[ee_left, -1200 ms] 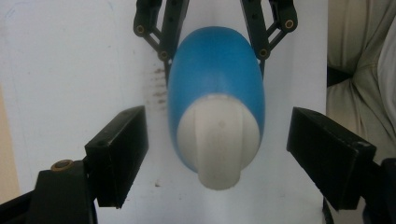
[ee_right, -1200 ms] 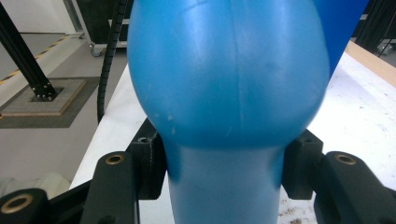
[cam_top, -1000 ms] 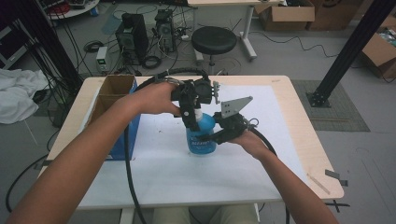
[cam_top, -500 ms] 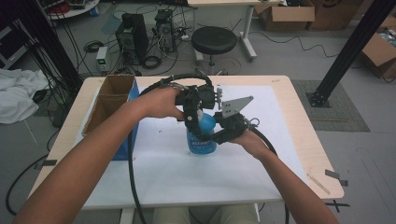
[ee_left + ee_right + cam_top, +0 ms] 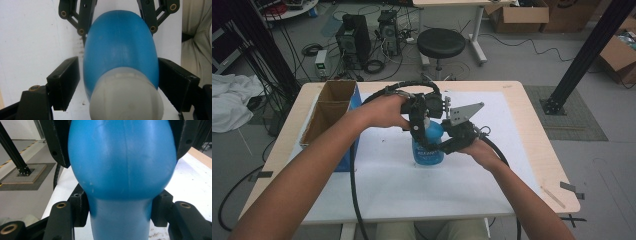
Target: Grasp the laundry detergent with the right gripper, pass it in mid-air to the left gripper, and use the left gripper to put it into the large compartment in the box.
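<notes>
Blue bottle (image 5: 428,145) with white lettering, unreadable, right claw (image 5: 443,146) clamping it

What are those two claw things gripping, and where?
The right gripper clamps the blue bottle at its body; the left gripper's jaws flank its top, contact unclear.

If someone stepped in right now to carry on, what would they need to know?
Right gripper: shut on the body of the blue bottle, which stands upright on the white sheet mid-table.
Left gripper: comes down from above, jaws on both sides of the bottle's shoulder just below the white cap; a gap shows at one jaw, so it reads as open.
Done: bottle steadied.
Left: probably close on the cap and work it; cap is still on. Cardboard box sits at the table's left.
</notes>
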Demonstrator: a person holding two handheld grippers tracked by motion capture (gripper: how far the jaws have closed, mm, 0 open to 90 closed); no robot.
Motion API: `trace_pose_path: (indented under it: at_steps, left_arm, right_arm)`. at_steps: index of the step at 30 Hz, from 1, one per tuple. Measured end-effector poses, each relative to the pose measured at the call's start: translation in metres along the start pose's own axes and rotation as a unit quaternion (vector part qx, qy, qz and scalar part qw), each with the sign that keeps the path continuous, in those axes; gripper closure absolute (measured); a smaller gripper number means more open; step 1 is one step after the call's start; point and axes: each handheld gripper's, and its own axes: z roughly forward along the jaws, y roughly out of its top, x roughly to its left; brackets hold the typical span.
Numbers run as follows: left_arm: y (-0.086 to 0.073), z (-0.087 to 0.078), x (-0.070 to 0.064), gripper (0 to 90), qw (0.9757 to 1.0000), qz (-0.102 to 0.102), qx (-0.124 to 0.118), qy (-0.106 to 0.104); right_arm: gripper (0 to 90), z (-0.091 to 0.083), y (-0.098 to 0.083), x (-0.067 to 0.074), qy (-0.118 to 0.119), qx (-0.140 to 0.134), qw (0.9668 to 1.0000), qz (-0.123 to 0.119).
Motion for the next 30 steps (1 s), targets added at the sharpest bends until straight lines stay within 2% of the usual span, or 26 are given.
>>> trace_pose_path:
  at_steps: [30]
  left_arm:
    - [-0.0005, 0.0031, 0.0014, 28.9, 1.0, 0.001, -0.002, 0.0]
  right_arm:
    - [44.0, 0.0017, -0.0006, -0.0004, 0.003, -0.001, 1.0, 0.001]
